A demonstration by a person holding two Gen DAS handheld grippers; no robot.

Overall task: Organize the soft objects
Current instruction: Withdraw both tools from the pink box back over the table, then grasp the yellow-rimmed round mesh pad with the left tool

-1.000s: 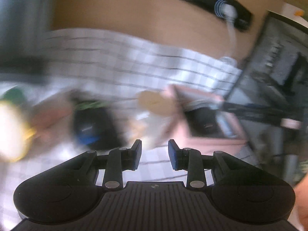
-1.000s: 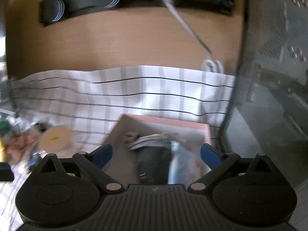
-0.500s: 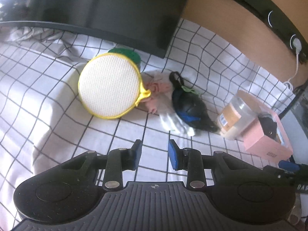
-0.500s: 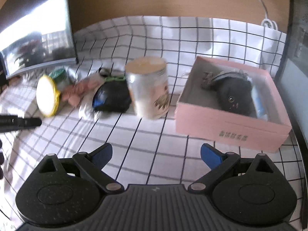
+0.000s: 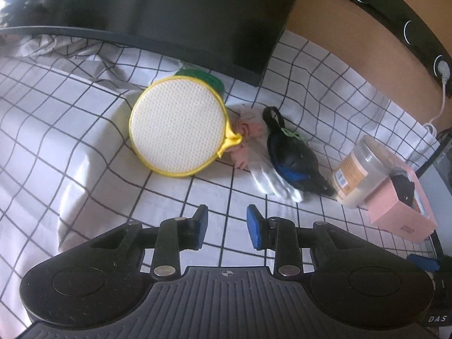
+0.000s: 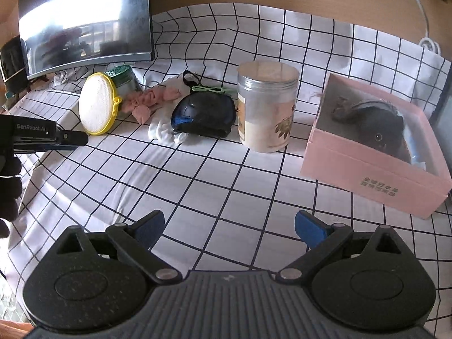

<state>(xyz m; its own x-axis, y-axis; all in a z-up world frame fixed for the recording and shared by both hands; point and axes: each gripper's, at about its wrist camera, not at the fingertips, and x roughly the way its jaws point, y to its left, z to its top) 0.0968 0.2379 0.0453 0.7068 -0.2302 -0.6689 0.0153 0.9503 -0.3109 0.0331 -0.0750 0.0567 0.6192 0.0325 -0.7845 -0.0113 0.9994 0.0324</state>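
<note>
"GenRobot.AI" on the left hand-held gripper; "DAS" on the right one.

The left hand-held gripper hangs above the surface, angled downward; its two blue-padded fingers stand a narrow gap apart with nothing between them. From the right wrist view it shows side-on at the left edge, gripped by a dark-gloved hand. The right hand-held gripper also hangs above the surface, tilted down; its blue-padded fingers are spread wide and empty; neither gripper touches anything.
</note>
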